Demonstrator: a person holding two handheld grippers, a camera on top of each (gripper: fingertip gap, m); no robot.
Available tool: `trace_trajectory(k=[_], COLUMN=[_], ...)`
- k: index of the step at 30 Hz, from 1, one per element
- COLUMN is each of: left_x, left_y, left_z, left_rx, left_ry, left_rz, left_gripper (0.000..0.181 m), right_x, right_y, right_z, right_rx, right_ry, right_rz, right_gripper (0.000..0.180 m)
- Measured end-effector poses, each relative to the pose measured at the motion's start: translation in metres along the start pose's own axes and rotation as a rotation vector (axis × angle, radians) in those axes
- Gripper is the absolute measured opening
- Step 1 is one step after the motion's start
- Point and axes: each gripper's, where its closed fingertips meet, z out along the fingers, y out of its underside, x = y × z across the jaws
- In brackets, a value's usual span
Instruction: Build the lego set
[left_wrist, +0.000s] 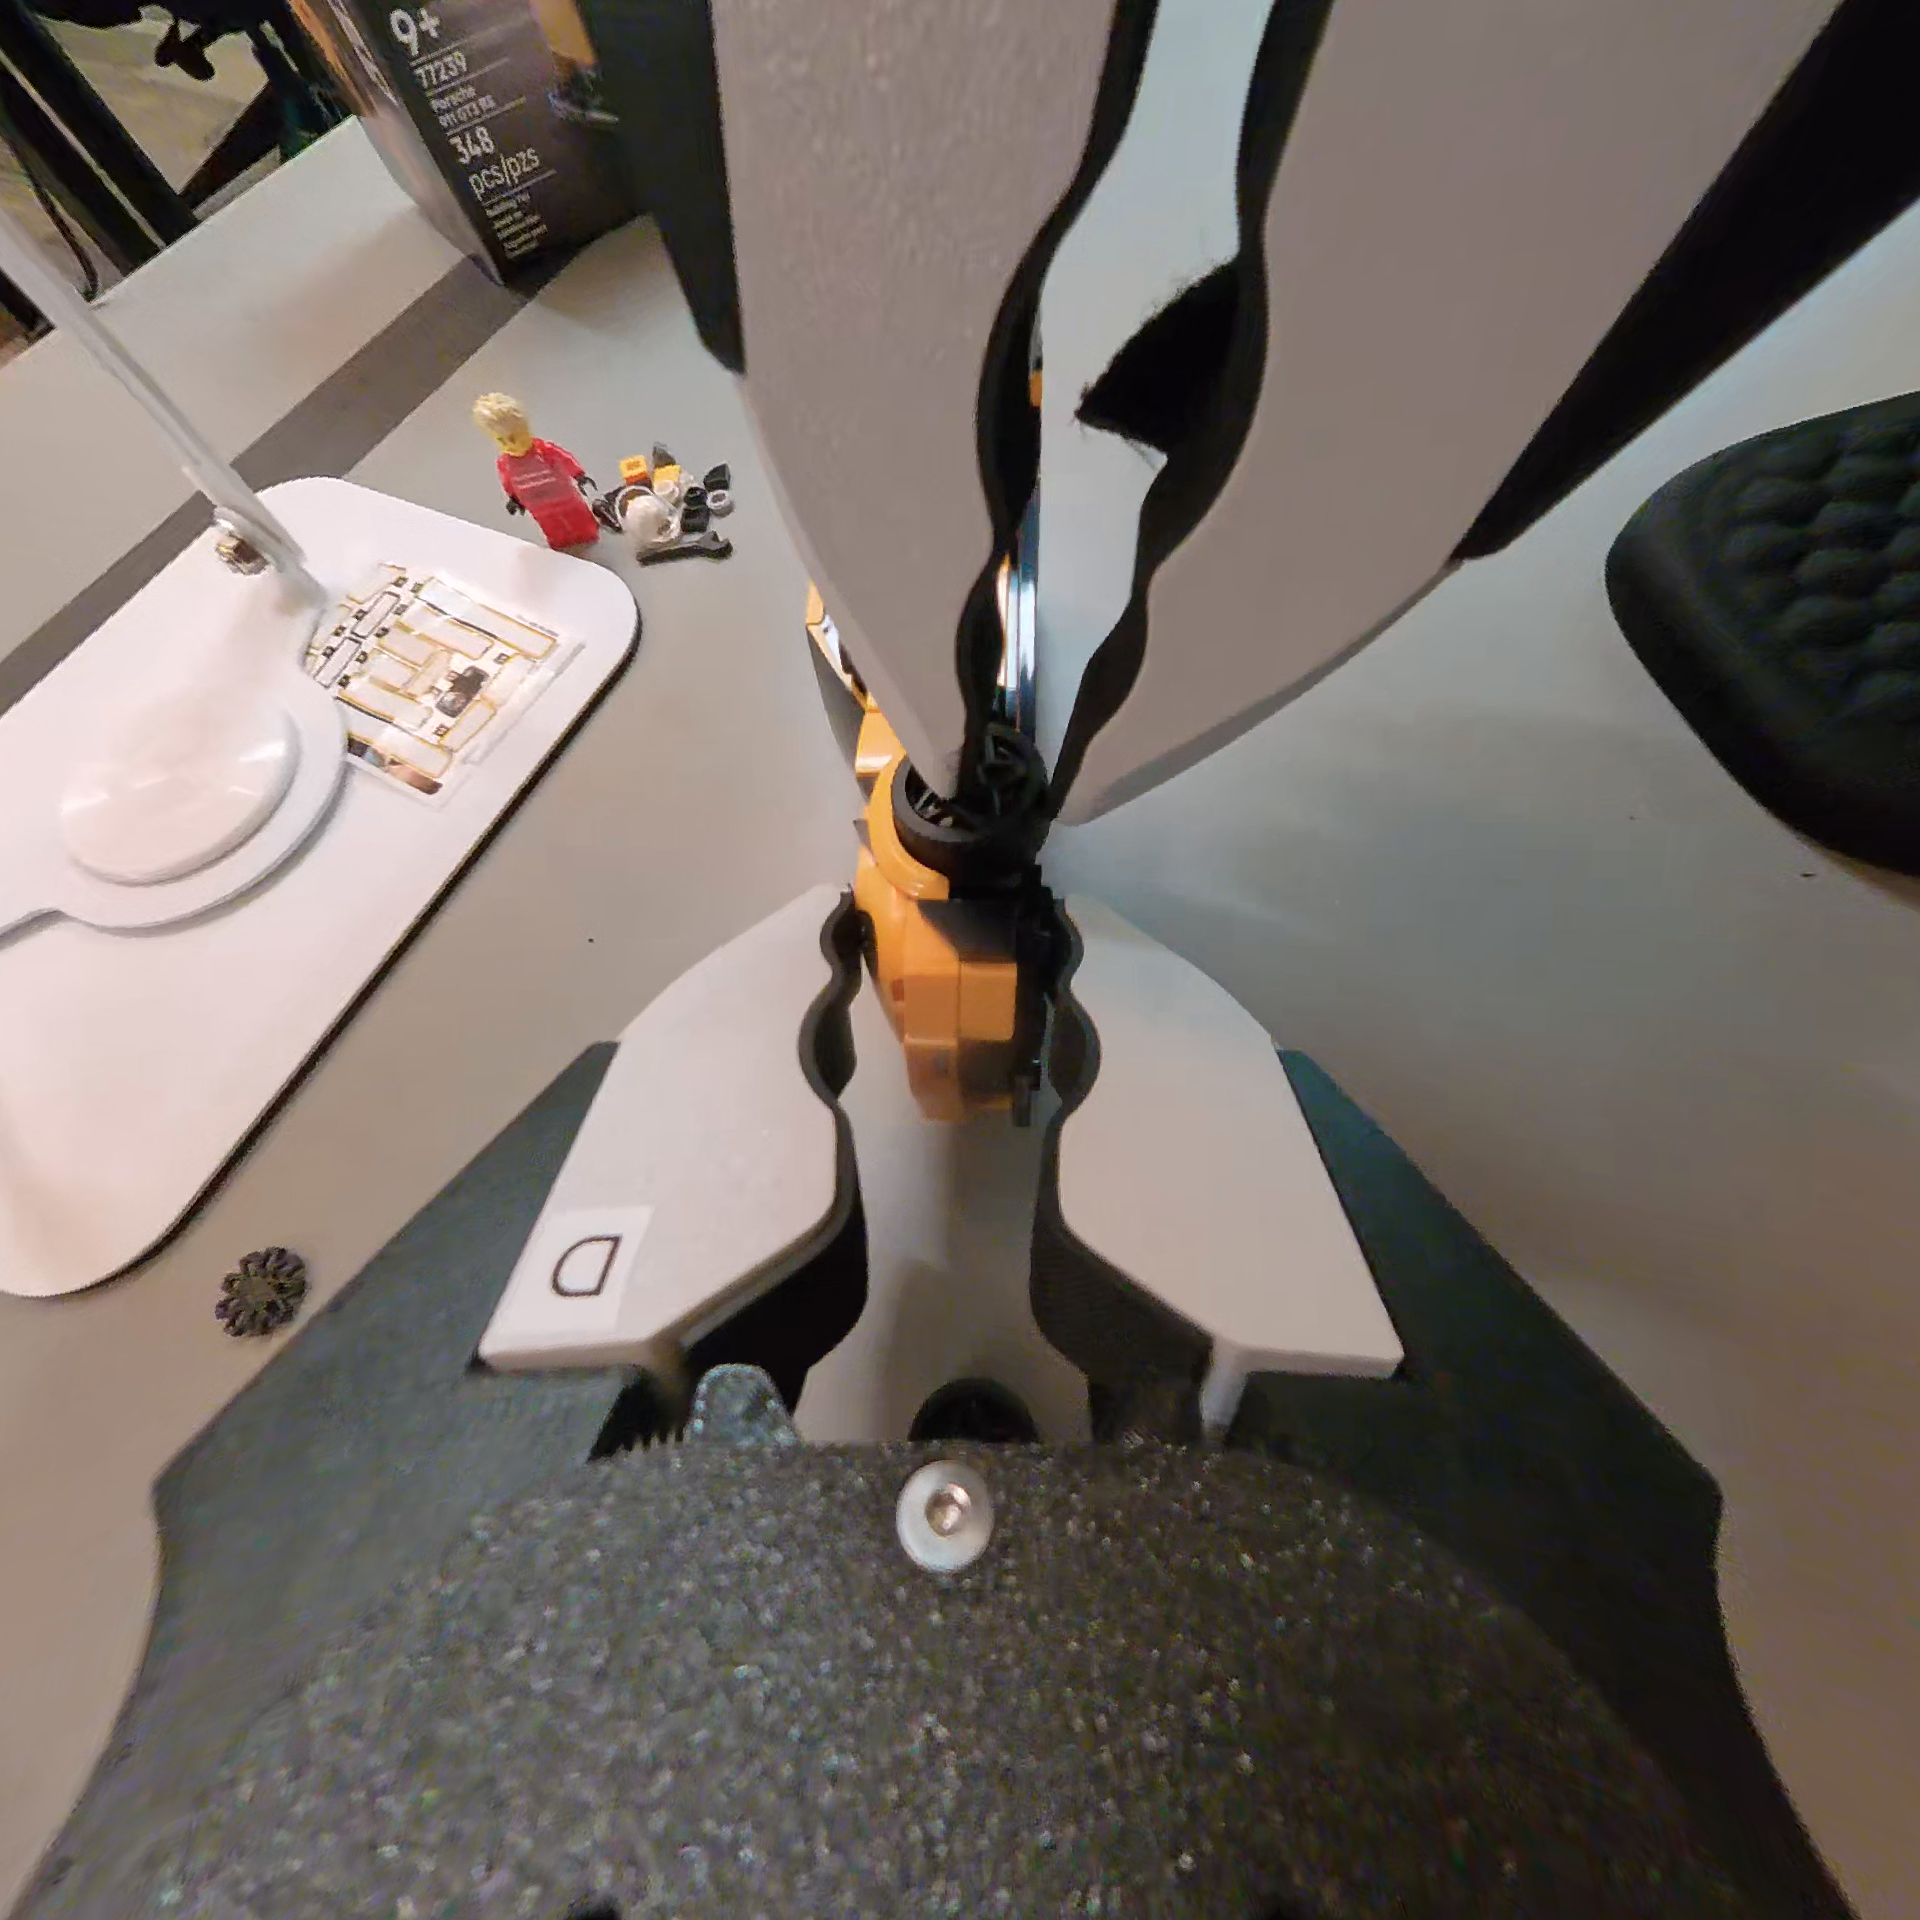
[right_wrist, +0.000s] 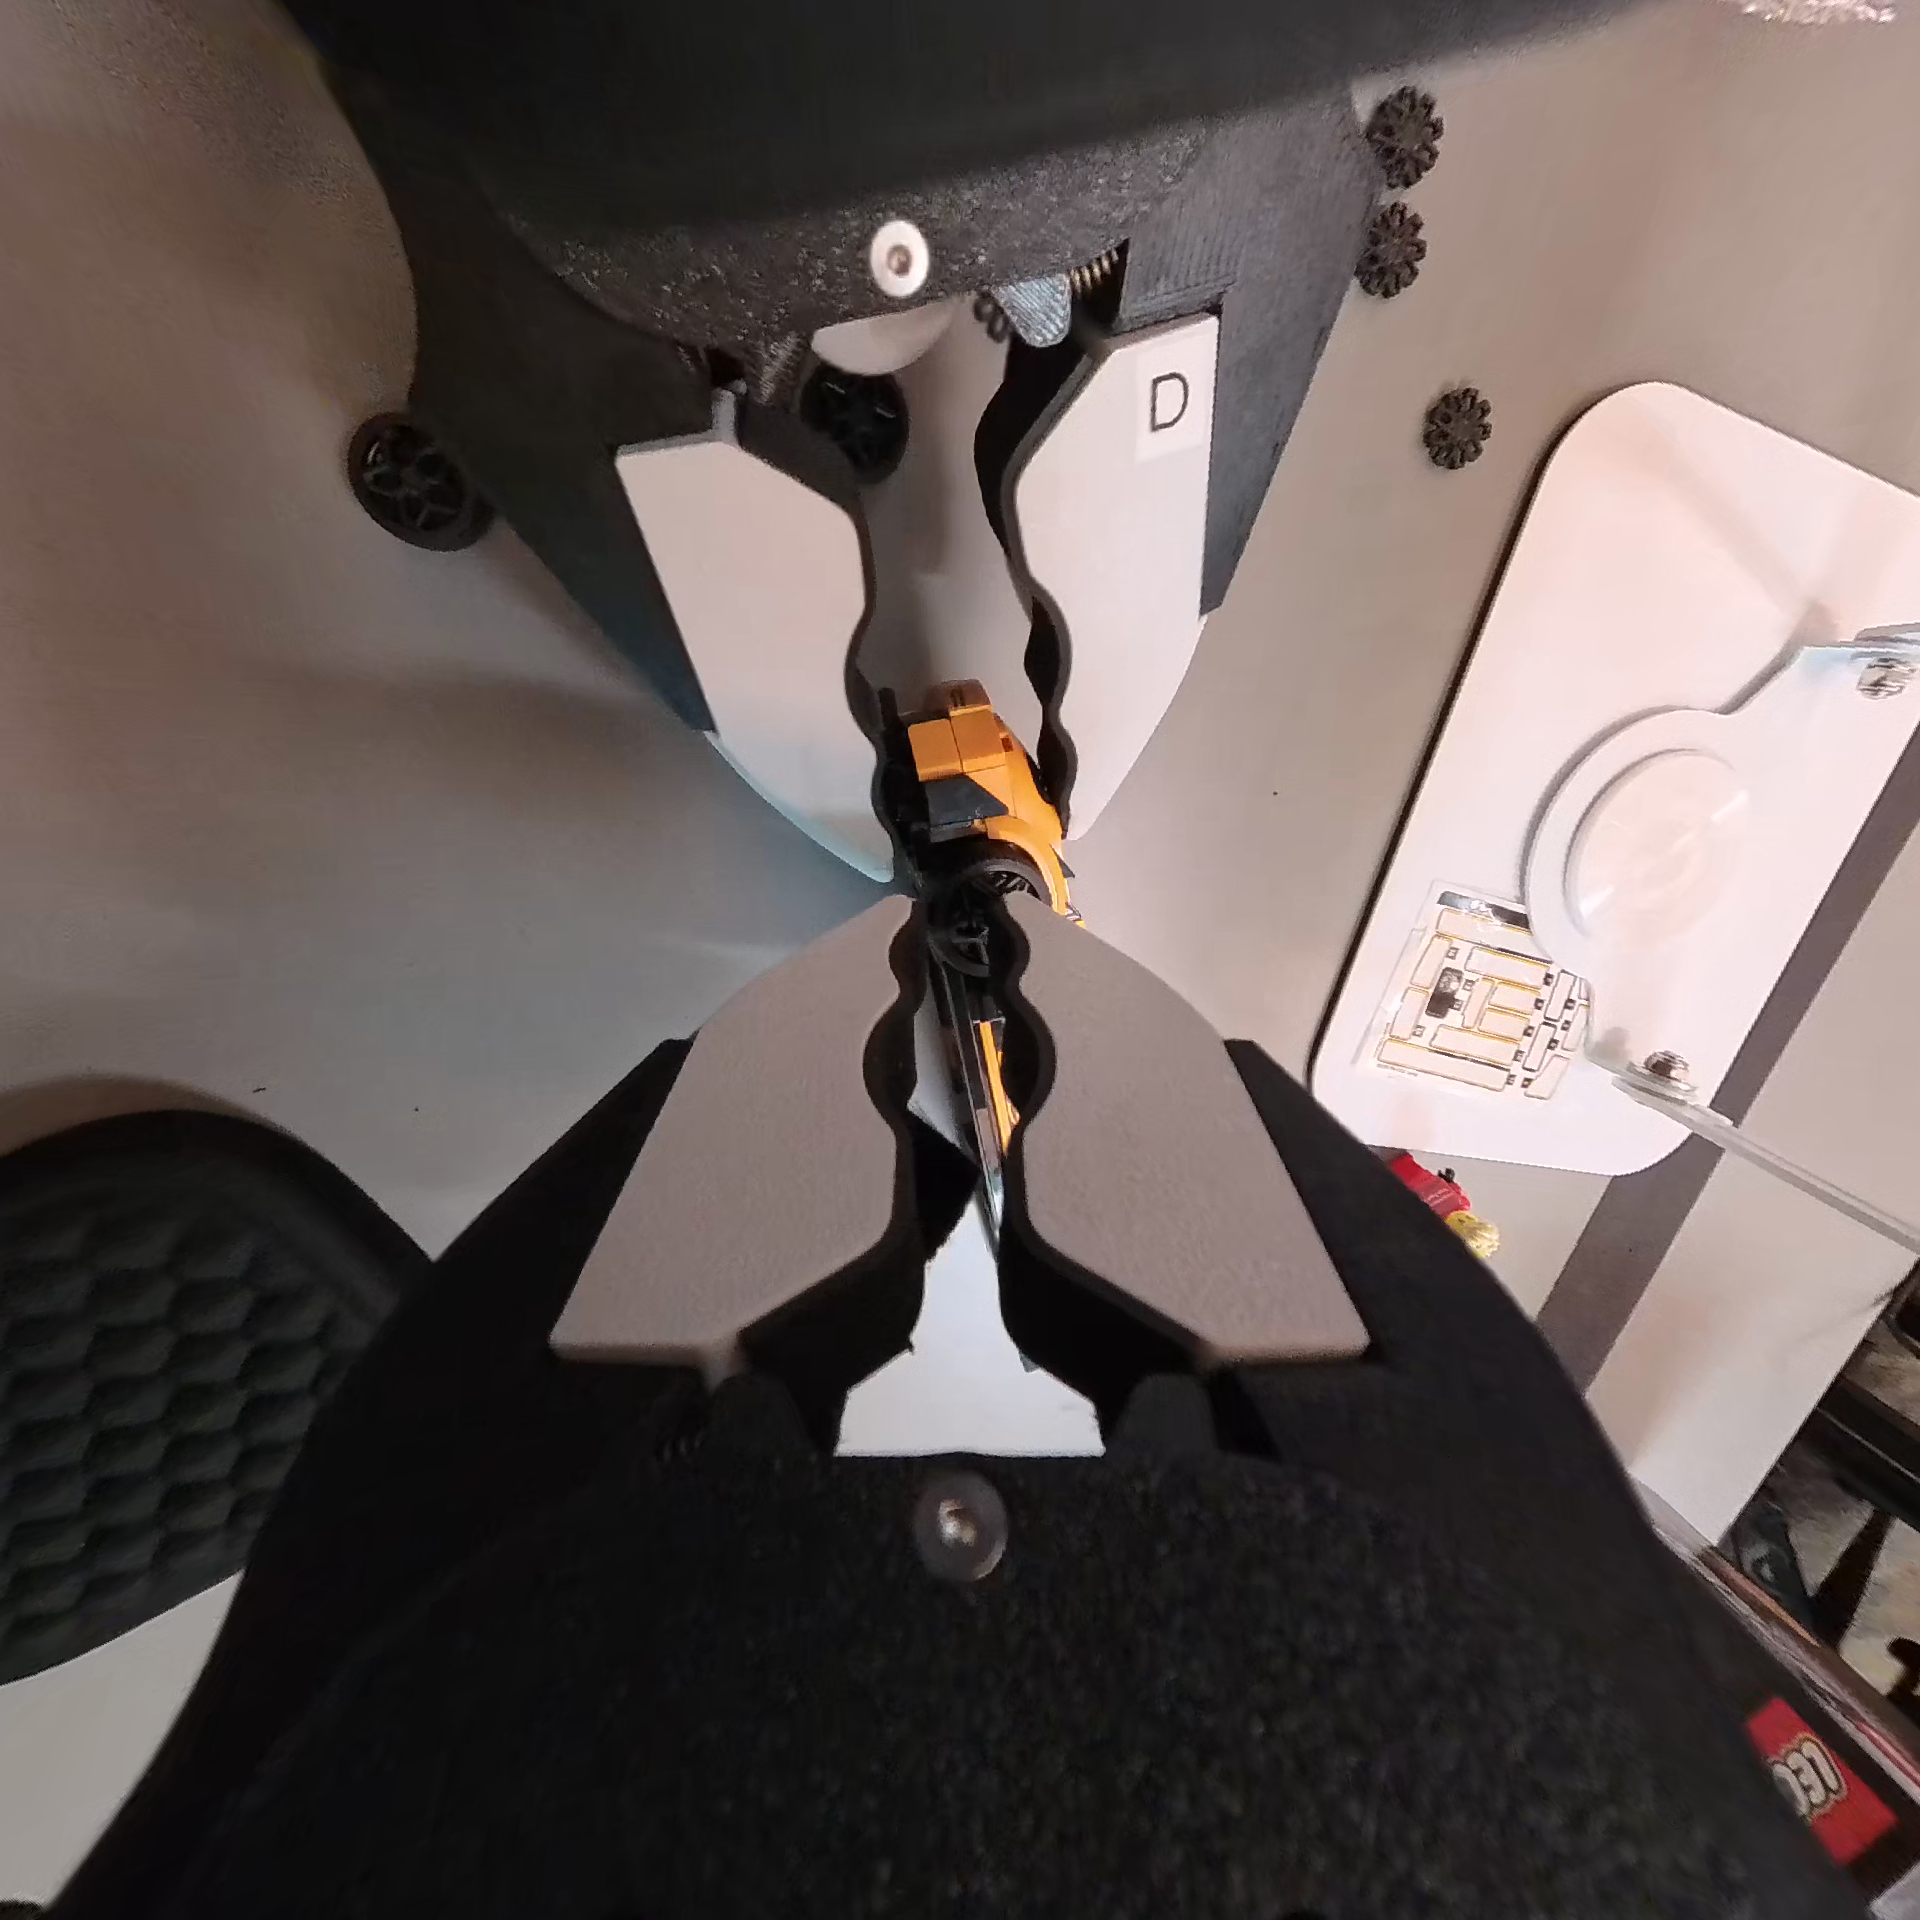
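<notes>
While both tools bear on the same small model, the danger lies in how they pull against each other. The left hand-held gripper (left_wrist: 951, 997) is clenched on the rear end of the orange lego car (left_wrist: 940, 1023), its wavy pads biting the orange and black bricks, and the right hand-held gripper (right_wrist: 961, 951) meets it nose to nose, clamped on the black wheel (right_wrist: 997, 888) and the car's side just behind it. The car hangs between them above the grey surface (left_wrist: 1351, 831), not resting on it as far as I can tell. If the right one pushes the wheel off-axis, I judge the axle pin could fail to seat or the wheel could pop free and roll away. Too hard a squeeze from the left might shear loose bricks from the tail. Farther out, a minifigure (left_wrist: 540, 478) stands beside a pile of small parts (left_wrist: 670, 499), a sticker sheet (left_wrist: 436, 675) lies on the white lamp base (left_wrist: 208, 779), and spare wheels (right_wrist: 421, 497) sit on the surface; a dropped car could scatter these.
</notes>
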Motion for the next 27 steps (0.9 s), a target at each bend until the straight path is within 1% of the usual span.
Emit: trace_trajectory(k=[12,22,27], left_x=[0.0012,0.0027,0.0038], left_y=[0.0004,-0.0006,-0.0013], left_z=[-0.0005,-0.0011,-0.0017], left_rx=[0.03,0.046,0.058], left_ry=[0.05,0.089,0.106], left_rz=[-0.035,-0.068,-0.078], left_gripper=[0.034,0.034,0.036], right_x=[-0.0007,-0.0009,-0.0009], right_y=[0.0,0.0004,0.0003], right_z=[0.0002,0.0005,0.0005], right_rx=[-0.014,-0.029,-0.034], right_ry=[0.001,-0.043,-0.039], right_rz=[-0.063,-0.047,-0.045], right_gripper=[0.01,0.01,0.009])
